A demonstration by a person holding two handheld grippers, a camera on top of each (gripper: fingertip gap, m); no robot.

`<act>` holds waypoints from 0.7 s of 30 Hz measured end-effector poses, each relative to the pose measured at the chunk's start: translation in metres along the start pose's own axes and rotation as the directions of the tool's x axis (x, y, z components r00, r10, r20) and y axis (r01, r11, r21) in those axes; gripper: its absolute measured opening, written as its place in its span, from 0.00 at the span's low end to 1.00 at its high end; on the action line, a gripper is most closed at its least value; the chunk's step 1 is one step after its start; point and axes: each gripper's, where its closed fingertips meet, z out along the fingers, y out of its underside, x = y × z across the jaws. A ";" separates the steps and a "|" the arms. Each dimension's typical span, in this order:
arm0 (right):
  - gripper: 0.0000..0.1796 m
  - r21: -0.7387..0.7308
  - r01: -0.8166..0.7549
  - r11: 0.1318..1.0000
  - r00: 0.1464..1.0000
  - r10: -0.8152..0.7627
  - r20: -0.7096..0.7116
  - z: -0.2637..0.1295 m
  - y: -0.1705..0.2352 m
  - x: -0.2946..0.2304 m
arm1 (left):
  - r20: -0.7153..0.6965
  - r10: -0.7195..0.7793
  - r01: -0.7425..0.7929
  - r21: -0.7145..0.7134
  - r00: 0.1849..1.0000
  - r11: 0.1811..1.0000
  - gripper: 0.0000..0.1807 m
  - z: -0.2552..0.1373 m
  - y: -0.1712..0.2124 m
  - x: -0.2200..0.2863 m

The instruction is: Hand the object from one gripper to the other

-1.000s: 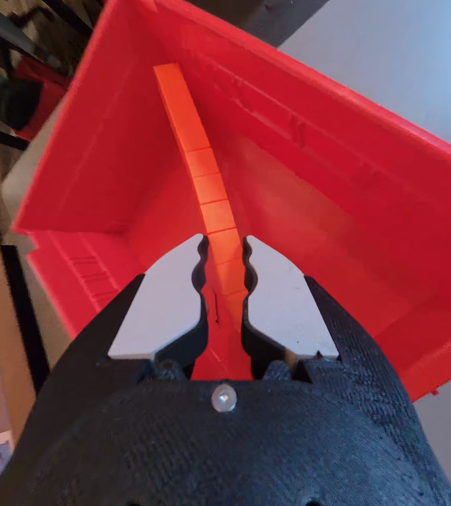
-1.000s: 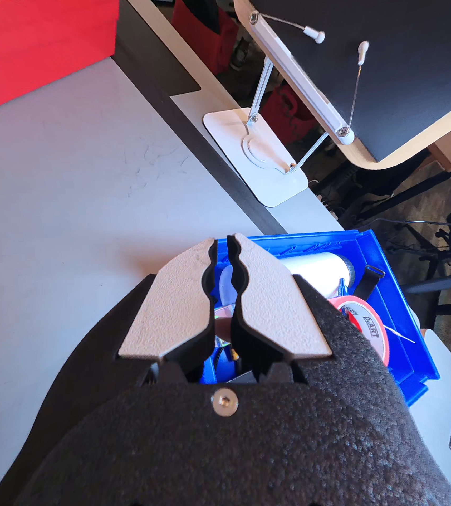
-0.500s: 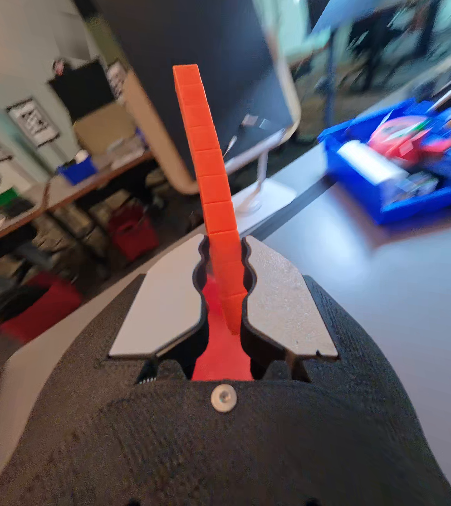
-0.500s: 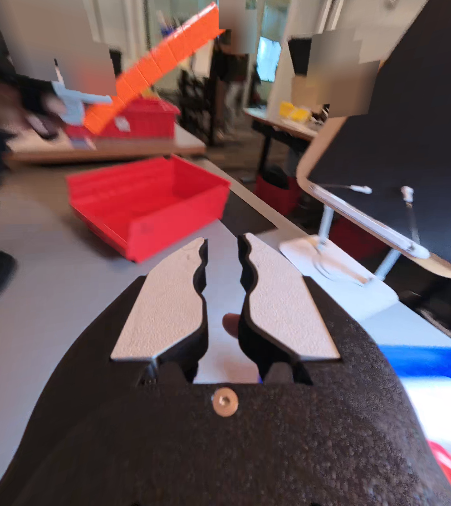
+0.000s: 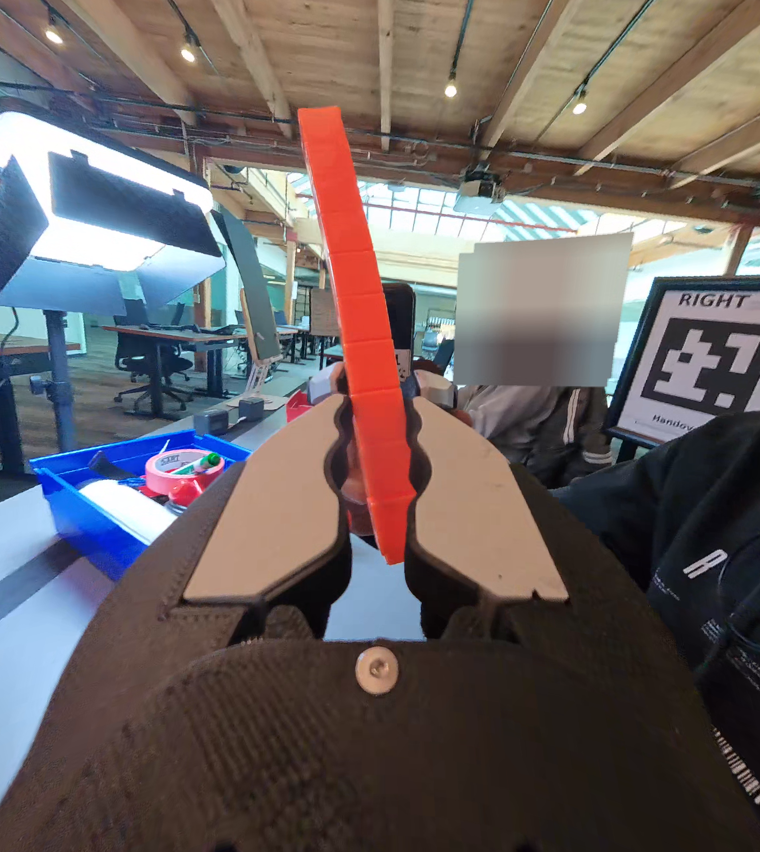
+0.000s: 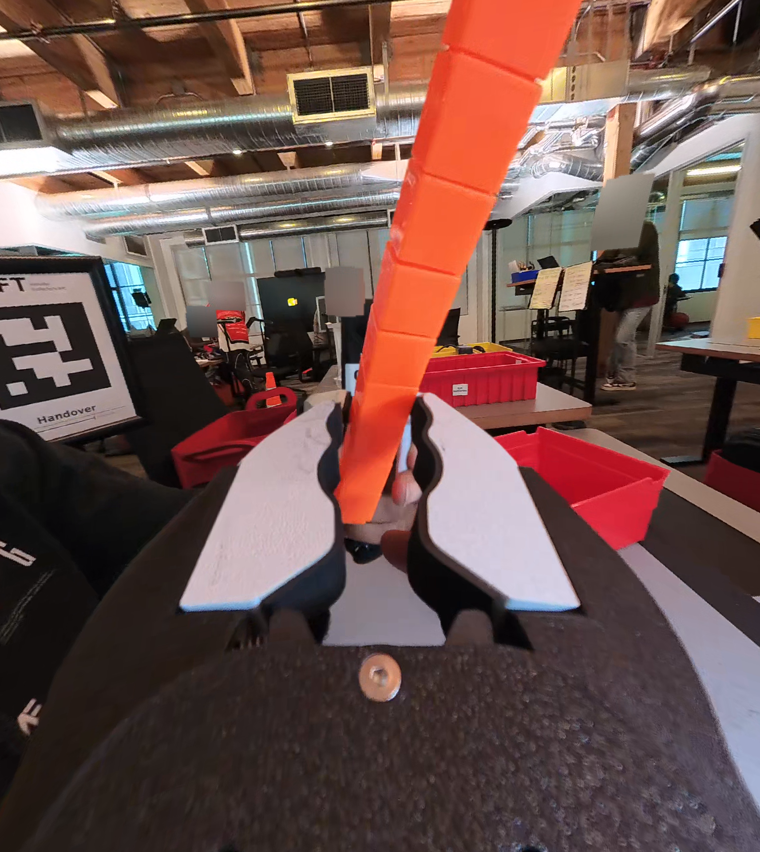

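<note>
Orange segmented bar (image 5: 371, 428) is seen clamped at its lower end between the left gripper (image 5: 376, 465) fingers, while the right gripper (image 6: 378, 465) — jaws parted around the same end, not yet closed — is judged mid-handover, with grasp and release outstanding, above the grey table (image 6: 738, 691).

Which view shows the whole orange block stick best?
The left wrist view. There the orange block stick shows from its top end down to the bottom end between the left gripper fingers. In the right wrist view the stick runs off the top edge, so only its lower part shows.
</note>
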 end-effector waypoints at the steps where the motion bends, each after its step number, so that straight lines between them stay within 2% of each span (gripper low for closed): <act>1: 0.13 0.001 -0.001 1.000 1.000 0.001 -0.007 -0.001 0.000 0.002 | -0.005 -0.013 0.013 0.002 1.000 1.000 0.12 0.001 0.002 0.000; 6: 0.12 -0.026 -0.052 0.998 0.999 0.052 0.003 -0.002 0.004 0.005 | 0.013 -0.007 0.008 -0.043 1.000 0.999 0.12 0.000 0.008 -0.004; 10: 0.12 -0.040 0.037 0.999 0.999 -0.039 -0.030 -0.005 0.000 0.006 | 0.051 0.035 -0.031 -0.087 0.998 0.996 0.12 0.000 0.011 -0.007; 13: 0.12 -0.044 0.060 0.997 0.997 -0.062 -0.054 -0.012 -0.008 0.010 | 0.044 0.049 -0.039 -0.202 0.998 0.979 0.21 0.000 0.026 -0.007; 15: 0.12 -0.053 0.063 0.997 0.996 -0.067 -0.062 -0.017 -0.011 0.012 | 0.043 0.056 -0.043 -0.274 0.997 0.961 0.23 0.001 0.037 -0.008; 21: 0.12 -0.082 0.064 0.995 0.996 -0.068 -0.052 -0.017 -0.010 0.010 | 0.068 0.114 -0.084 -0.341 0.991 0.936 0.12 0.007 0.055 -0.011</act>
